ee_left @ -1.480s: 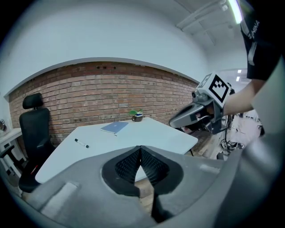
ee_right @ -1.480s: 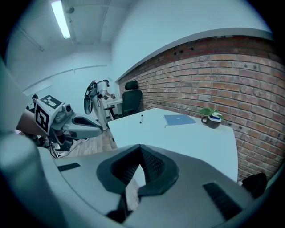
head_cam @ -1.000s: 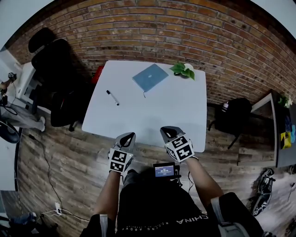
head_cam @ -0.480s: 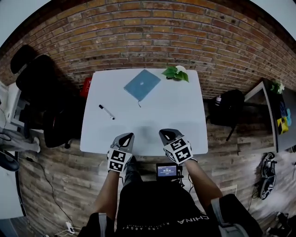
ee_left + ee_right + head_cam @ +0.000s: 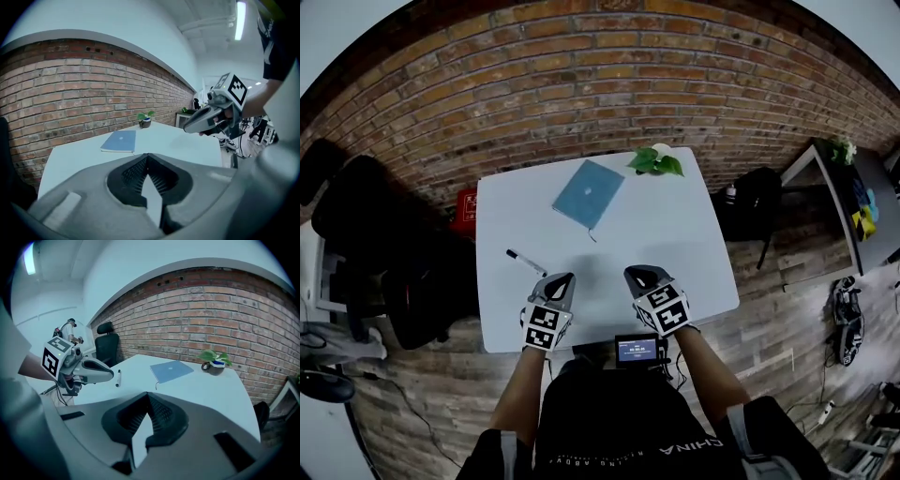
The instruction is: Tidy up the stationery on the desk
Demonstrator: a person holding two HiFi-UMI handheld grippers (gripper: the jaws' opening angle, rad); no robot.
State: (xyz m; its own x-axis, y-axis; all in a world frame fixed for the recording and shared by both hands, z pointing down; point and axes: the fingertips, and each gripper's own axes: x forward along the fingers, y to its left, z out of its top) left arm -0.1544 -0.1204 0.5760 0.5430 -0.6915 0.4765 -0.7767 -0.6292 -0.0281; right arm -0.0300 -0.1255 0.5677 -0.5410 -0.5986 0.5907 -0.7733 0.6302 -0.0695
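On the white rectangular tabletop, the head view shows a flat blue notebook near the far edge. A black-and-white marker pen lies toward the left, well apart from it. The left claw and right claw hover above the near edge. The left gripper view shows its claw pinched together on nothing, with the notebook ahead. Only the right gripper view adds the pen, beside the left claw. The right claw is likewise closed and empty. A dark round pot holds a green leafy plant.
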